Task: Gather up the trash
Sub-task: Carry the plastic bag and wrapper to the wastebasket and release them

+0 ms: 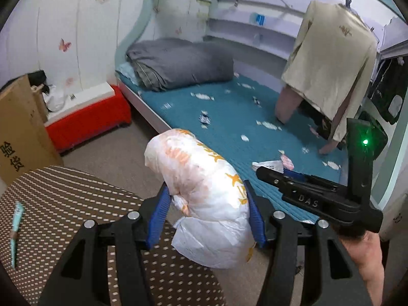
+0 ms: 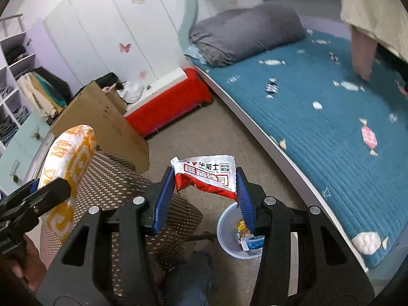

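Observation:
My left gripper (image 1: 207,191) is shut on a crumpled white and orange plastic bag (image 1: 204,193) and holds it in the air by the bed; the bag also shows at the left of the right wrist view (image 2: 67,170). My right gripper (image 2: 205,178) is shut on a red and white snack wrapper (image 2: 205,177) and holds it above the floor. Below it stands a clear round bin (image 2: 229,232) with some trash inside. The right gripper shows in the left wrist view (image 1: 265,172), over the bed's edge, with the wrapper (image 1: 267,164) at its tip.
A blue bed mat (image 1: 229,117) carries scattered candy wrappers (image 1: 204,119). A person (image 1: 331,71) leans on the bed at the right. A brown dotted stool (image 1: 63,204) holds a teal pen (image 1: 16,229). A cardboard box (image 1: 20,127) and a red storage box (image 1: 89,119) stand by the wall.

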`<state>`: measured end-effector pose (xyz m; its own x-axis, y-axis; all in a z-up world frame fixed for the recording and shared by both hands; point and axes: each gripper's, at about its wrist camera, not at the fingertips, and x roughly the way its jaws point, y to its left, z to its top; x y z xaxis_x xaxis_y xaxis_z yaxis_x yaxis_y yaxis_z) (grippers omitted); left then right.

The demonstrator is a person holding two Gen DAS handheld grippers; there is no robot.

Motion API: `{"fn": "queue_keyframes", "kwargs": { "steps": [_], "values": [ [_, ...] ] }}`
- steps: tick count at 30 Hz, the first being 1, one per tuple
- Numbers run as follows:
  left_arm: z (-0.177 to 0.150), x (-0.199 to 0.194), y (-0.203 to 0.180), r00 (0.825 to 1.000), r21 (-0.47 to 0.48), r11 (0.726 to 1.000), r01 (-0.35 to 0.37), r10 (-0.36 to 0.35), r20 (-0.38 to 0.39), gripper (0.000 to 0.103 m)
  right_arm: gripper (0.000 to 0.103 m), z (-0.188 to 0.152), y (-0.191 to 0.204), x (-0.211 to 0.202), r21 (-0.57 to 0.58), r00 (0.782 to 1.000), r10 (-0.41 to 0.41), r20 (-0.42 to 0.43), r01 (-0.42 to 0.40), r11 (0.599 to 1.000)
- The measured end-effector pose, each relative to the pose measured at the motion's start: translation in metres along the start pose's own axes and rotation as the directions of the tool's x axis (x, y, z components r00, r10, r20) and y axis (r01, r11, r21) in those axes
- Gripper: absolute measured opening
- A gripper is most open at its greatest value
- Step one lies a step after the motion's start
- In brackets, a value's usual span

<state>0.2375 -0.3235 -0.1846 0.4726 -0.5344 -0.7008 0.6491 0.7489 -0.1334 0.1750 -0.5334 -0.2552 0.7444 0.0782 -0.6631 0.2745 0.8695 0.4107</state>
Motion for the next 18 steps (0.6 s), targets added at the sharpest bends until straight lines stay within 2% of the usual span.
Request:
{"fn": "queue_keyframes", "kwargs": {
  "steps": [6, 8, 14, 16, 17, 18],
  "values": [
    [-0.002, 0.058, -0.012, 0.991, 0.03, 0.999, 0.027, -0.023, -0.131, 0.055, 0.047, -0.009, -0.037, 0.038, 0.091, 0.997, -0.02, -0.075, 0.027, 0.996],
    [-0.004, 0.081, -0.016, 0.98, 0.046, 0.998, 0.043, -0.033, -0.196, 0.055, 0.047, -0.013, -0.045, 0.051, 0.119, 0.995, -0.018, -0.102, 0.03, 0.992],
    [-0.012, 0.135, -0.021, 0.943, 0.099, 0.995, 0.029, 0.005, -0.333, 0.056, 0.047, -0.025, -0.065, 0.087, 0.177, 0.986, 0.005, -0.169, 0.026, 0.984],
    [-0.012, 0.149, -0.021, 0.928, 0.103, 0.994, 0.033, 0.008, -0.374, 0.058, 0.049, -0.028, -0.068, 0.098, 0.197, 0.982, 0.015, -0.186, 0.022, 0.98],
    [-0.012, 0.153, -0.019, 0.923, 0.103, 0.994, 0.034, 0.009, -0.385, 0.064, 0.051, -0.029, -0.07, 0.103, 0.206, 0.98, 0.019, -0.196, 0.022, 0.978],
    [-0.012, 0.157, -0.018, 0.919, 0.104, 0.994, 0.031, 0.013, -0.394, 0.074, 0.054, -0.03, -0.071, 0.107, 0.216, 0.979, 0.026, -0.203, 0.019, 0.976]
  ]
}}
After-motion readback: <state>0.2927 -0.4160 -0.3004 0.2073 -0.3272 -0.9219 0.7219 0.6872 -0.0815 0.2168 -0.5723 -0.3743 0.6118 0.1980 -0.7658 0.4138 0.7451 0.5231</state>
